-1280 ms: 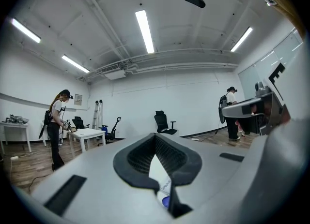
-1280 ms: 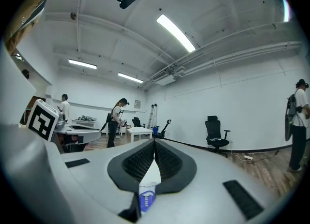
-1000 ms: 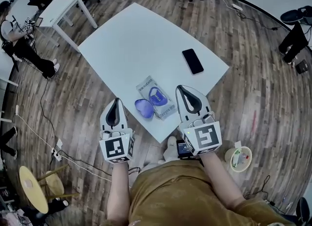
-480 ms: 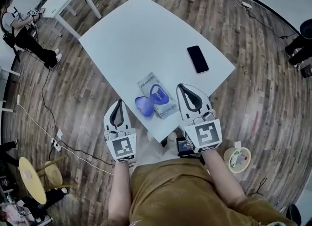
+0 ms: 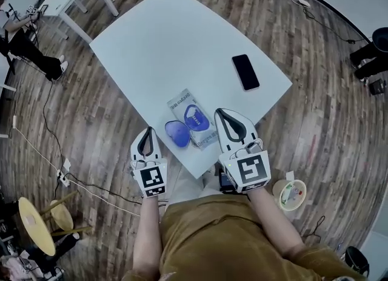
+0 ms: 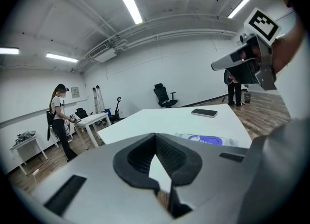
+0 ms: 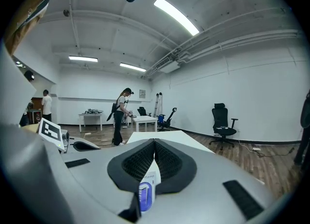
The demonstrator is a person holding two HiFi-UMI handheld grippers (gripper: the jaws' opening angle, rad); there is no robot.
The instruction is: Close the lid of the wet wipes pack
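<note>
The closing has not begun; this looks like the approach. The flat, pale-grey soft plastic wet wipes pack (image 5: 189, 107) lies near the near edge of the white rectangular counter (image 5: 176, 43), between the two grippers and closer to the right one. Its rounded blue plastic lid (image 5: 176, 133) is thrown fully open and rests on the pack's left side, leaving the blue-rimmed opening on top uncovered.

The left gripper (image 5: 147, 131) hangs off the counter's near edge, just short of the lid, with its tips pressed together on nothing. The right gripper (image 5: 222, 116) is just beside the pack's right edge, also pressed together and empty. Its own view looks straight at the pack through the gap behind the tips.

The next move likely belongs to the left gripper: get its tips under or behind the free edge of the lid, swing it over on its hinge toward the opening, then press down until it seats. The pack is light and may slide, so the right gripper could steady its far side.

The pack has dark print along its upper end and blue print near its lower end, too small to read. A slim black phone (image 5: 245, 71) lies well apart, toward the counter's right edge, with a blank screen
</note>
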